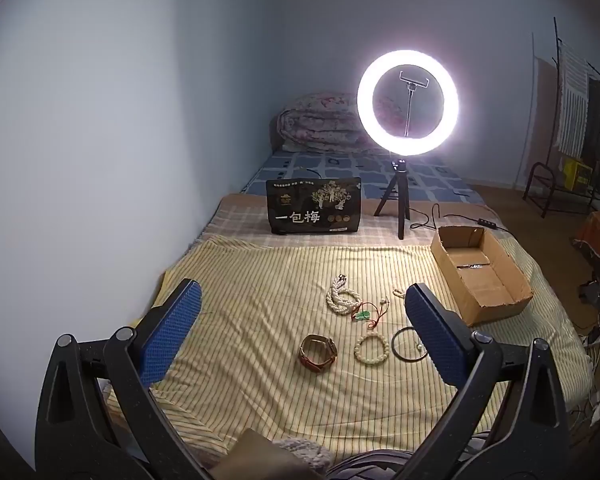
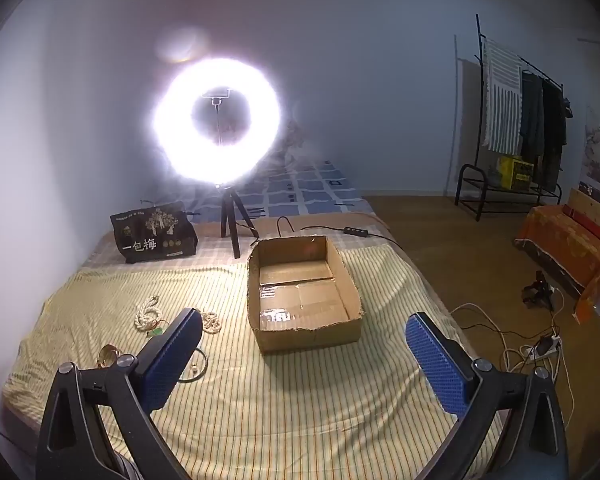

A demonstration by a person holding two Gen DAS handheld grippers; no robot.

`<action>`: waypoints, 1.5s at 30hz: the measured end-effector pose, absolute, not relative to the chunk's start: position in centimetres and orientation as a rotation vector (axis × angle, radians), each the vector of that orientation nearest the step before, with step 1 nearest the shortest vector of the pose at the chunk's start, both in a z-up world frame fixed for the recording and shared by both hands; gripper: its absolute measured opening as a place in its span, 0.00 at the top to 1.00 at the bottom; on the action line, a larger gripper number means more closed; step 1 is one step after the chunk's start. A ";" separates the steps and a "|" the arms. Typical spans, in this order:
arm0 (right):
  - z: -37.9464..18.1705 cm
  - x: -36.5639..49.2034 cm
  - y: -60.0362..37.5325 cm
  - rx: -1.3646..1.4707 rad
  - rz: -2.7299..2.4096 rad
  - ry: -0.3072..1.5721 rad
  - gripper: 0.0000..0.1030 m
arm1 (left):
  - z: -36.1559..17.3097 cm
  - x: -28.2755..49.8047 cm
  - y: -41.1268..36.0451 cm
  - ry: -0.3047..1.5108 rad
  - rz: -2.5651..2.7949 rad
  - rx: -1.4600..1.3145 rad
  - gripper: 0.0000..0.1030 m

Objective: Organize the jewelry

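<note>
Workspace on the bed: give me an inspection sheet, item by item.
Surface: striped sheet on a bed, wrinkled.
Job's things: white bead necklace, red cord pendant, leather strap, bead bracelet, black ring, all on the sheet; box holds no jewelry.
Clutter: black bag, ring light on a tripod.
Grippers: left tool and right tool open, holding nothing.
Cables: light's cord behind the box; power strip on the floor.
Surroundings: folded quilt, clothes rack.
</note>
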State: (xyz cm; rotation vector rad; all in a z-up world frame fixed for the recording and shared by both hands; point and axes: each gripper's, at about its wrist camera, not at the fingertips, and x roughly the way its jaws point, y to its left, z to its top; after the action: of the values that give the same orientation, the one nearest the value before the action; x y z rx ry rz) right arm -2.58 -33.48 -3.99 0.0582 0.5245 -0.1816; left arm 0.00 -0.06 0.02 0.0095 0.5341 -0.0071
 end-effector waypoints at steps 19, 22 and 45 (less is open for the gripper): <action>-3.6 -2.9 -33.4 0.050 -0.177 0.511 0.00 | 1.0 -0.6 0.5 0.484 0.012 -0.003 0.00; -3.6 -2.9 -33.4 0.049 -0.176 0.511 0.00 | 1.2 -0.6 0.4 0.482 0.009 -0.004 0.00; -3.6 -2.9 -32.9 0.047 -0.164 0.515 0.00 | 1.8 -0.4 0.5 0.473 0.013 -0.001 0.00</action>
State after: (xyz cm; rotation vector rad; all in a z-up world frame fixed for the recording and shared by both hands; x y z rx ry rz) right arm -2.87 -32.91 -3.61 0.0468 0.5153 -0.1639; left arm -0.42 0.47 1.75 -0.0006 0.4731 0.0127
